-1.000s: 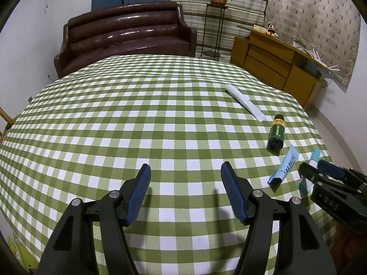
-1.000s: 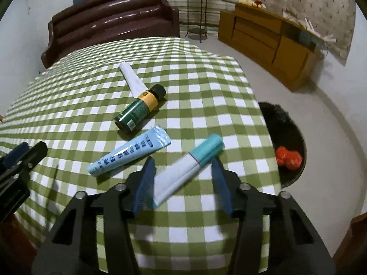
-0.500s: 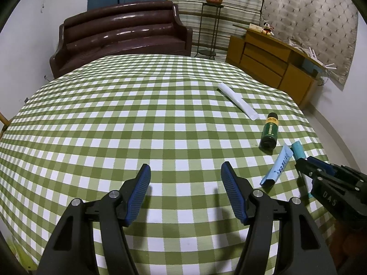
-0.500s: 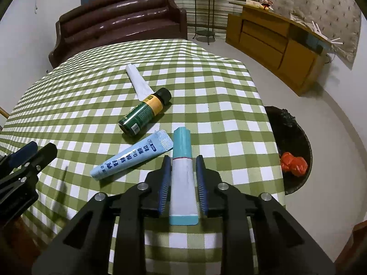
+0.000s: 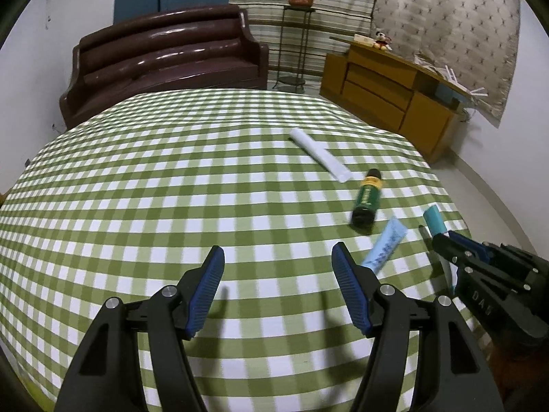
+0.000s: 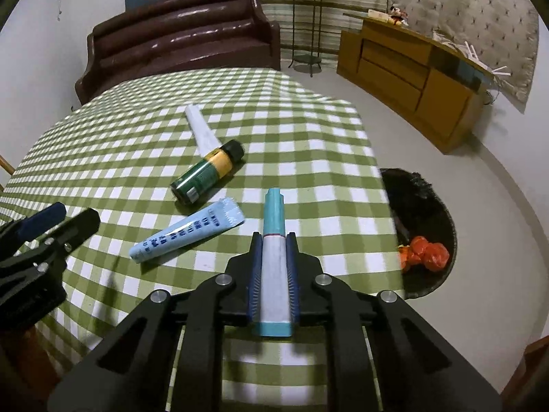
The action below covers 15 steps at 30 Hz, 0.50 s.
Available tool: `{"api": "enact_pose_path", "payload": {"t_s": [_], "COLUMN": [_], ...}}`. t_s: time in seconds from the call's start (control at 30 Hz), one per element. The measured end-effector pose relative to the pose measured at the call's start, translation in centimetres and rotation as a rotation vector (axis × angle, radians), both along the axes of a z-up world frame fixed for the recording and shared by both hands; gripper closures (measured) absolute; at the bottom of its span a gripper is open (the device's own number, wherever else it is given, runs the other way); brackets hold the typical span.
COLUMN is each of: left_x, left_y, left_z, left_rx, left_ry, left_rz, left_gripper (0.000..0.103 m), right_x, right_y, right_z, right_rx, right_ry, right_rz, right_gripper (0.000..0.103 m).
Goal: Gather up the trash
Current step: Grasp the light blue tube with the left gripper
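4 pieces of trash show in a sitting room: a white-and-teal tube (image 6: 273, 267) clamped lengthwise between the closed jaws of the right gripper (image 6: 273, 238), plus 1 light-blue tube (image 6: 187, 235), 1 dark green bottle (image 6: 206, 176) and 1 white paper roll (image 6: 202, 130) lying near one another on the green-checked tablecloth (image 6: 308, 158). The left gripper (image 5: 278, 257) hangs with jaws apart and nothing between them. On the floor beside the table, 1 black-lined bin (image 6: 425, 206) holds crumpled orange-red scraps (image 6: 423, 255); behind stand 1 brown sofa (image 6: 182, 41) and 1 wooden sideboard (image 6: 405, 75).
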<state>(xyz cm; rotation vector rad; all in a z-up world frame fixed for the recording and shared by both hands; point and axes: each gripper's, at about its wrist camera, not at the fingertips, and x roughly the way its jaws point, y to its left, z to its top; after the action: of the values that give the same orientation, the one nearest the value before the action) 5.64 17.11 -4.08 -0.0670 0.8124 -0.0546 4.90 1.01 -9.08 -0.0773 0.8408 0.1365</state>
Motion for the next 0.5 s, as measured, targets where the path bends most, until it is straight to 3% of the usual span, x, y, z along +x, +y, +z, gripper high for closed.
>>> {"api": "enact_pose_path", "payload": {"t_s": [0.5], "left_x": [2.1], "left_y": [-6.7], "left_z": [-0.8], "left_rx": [0.046], "left_ry": [0.028], "left_rz": [-0.15], "left_gripper": [0.039], "right_x": [-0.2], "right_y": [-6.5], "right_z": [0.9], "right_rx": [0.033], "right_ry": [-0.038], "right_rz": [-0.078], "right_gripper": [0.089]}}
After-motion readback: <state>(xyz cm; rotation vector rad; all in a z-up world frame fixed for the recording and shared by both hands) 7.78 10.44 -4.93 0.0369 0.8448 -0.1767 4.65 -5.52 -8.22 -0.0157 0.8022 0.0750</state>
